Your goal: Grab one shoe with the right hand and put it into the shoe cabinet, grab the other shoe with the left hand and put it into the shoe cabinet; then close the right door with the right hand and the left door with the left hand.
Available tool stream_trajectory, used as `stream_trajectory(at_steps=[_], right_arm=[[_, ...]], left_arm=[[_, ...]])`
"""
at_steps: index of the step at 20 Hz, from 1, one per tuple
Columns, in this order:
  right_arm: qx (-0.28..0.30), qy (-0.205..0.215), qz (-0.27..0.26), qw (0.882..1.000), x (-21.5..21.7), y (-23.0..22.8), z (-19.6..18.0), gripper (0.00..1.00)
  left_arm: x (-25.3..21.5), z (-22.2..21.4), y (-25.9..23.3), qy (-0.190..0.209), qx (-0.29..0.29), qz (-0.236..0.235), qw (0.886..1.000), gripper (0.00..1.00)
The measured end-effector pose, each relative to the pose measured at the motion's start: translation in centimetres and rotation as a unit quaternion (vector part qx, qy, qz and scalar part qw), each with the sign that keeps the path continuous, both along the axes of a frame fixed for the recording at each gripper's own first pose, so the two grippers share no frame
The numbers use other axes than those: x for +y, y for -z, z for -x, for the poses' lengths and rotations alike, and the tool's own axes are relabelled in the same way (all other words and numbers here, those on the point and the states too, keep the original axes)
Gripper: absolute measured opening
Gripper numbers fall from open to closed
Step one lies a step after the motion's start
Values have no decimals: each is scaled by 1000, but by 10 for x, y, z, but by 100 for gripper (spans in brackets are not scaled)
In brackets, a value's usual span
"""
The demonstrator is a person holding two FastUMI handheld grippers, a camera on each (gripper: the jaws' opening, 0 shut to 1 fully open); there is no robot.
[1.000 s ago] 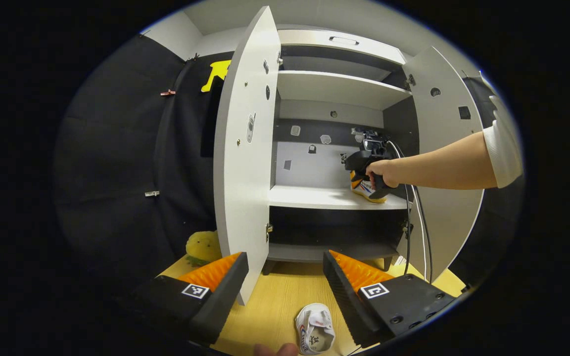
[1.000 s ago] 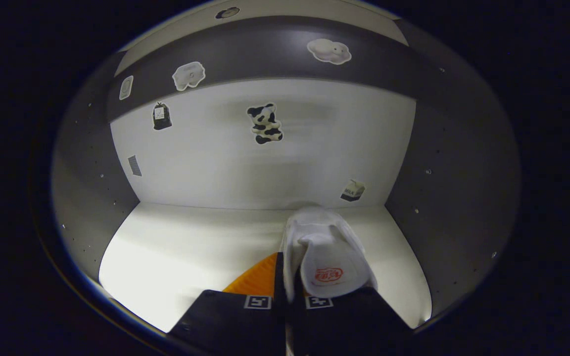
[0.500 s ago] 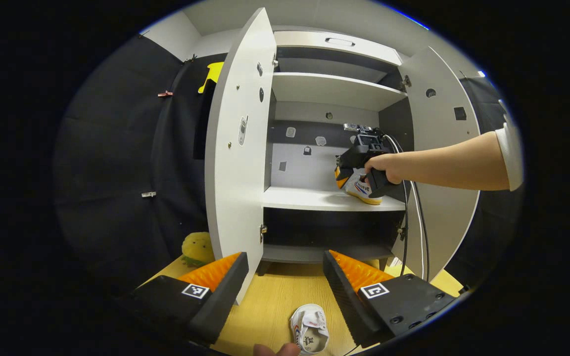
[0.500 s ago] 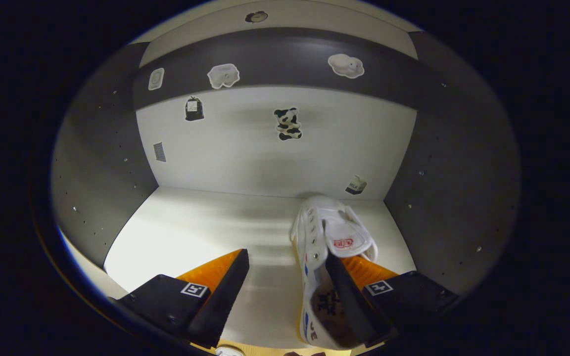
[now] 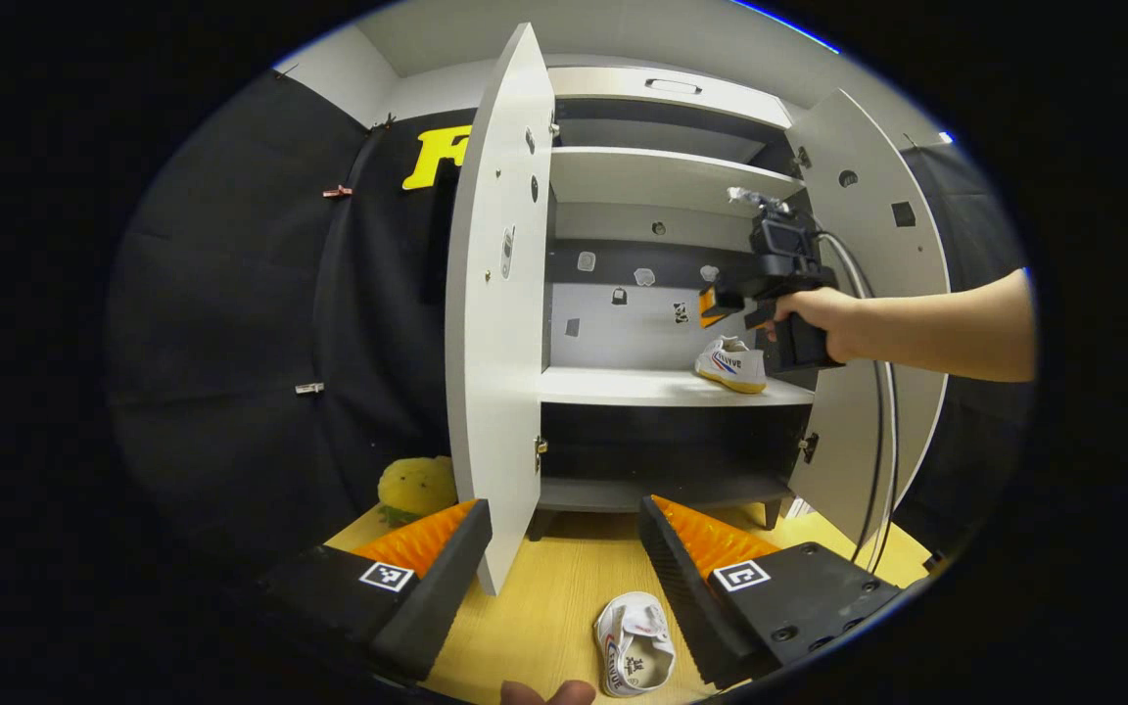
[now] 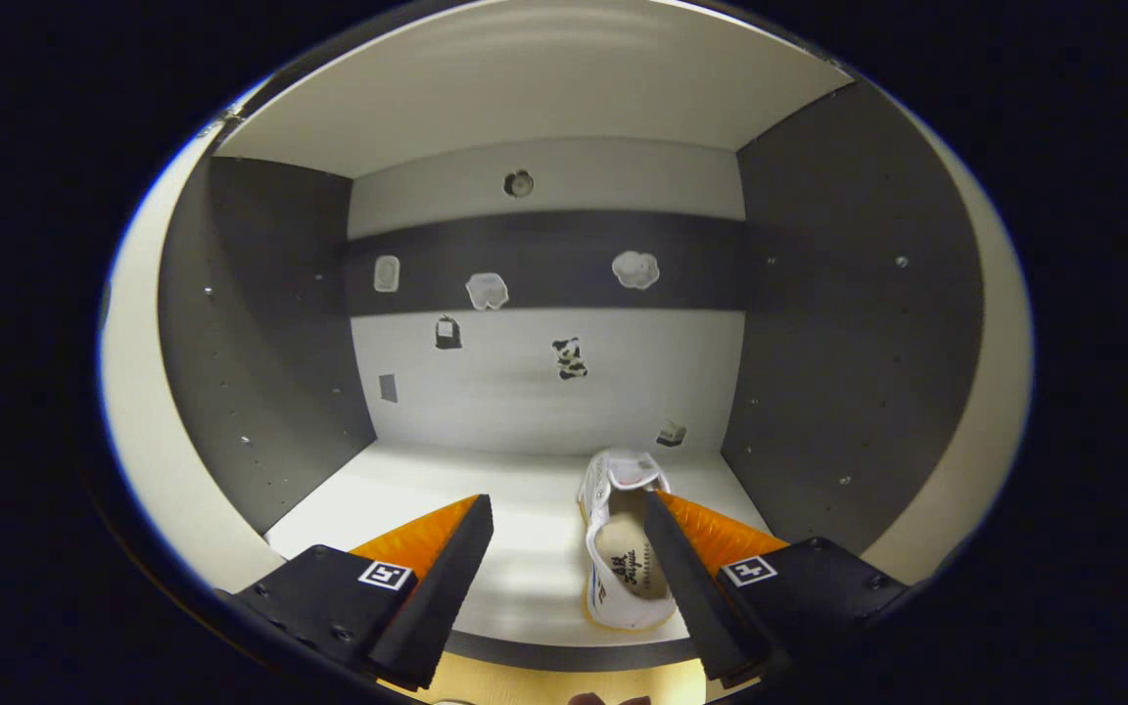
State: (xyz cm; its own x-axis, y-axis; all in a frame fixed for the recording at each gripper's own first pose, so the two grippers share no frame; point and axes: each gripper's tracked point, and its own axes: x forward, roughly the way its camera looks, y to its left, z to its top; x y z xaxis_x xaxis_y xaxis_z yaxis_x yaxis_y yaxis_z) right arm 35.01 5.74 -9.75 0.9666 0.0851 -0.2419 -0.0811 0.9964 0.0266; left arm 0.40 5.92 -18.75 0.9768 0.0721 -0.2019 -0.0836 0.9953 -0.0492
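My right claw [image 6: 568, 548] is hanging spread before the white sneaker [image 6: 623, 548] sitting on the cabinet shelf [image 6: 407, 490]; my left claw [image 5: 564, 558] is gaping above the other sneaker [image 5: 634, 654] on the worktop [image 5: 544, 607].

White shoe [image 6: 623, 548] with yellow sole; grey-and-white cabinet [image 5: 662, 176]; yellow wooden floor [image 5: 544, 607].

Left gripper [image 5: 564, 563]: I hold it low, jaws spread wide, gripping nothing.
Right gripper [image 6: 569, 558]: raised level on my outstretched forearm [image 5: 936, 328], fingers parted and empty.
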Motion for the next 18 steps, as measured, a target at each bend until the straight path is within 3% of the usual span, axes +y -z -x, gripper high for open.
stream_trajectory(at_steps=[8,14,18], right_arm=[[-99,-25,-9,995,-1,-40,138,98],[-125,-24,-16,992,-15,-36,241,98],[-116,-21,-28,993,-33,-32,284,98]], left_arm=[[-24,19,47,43,9,-7,999,95],[-54,40,140,93,91,-48,990,95],[-66,38,205,117,145,-60,981,92]])
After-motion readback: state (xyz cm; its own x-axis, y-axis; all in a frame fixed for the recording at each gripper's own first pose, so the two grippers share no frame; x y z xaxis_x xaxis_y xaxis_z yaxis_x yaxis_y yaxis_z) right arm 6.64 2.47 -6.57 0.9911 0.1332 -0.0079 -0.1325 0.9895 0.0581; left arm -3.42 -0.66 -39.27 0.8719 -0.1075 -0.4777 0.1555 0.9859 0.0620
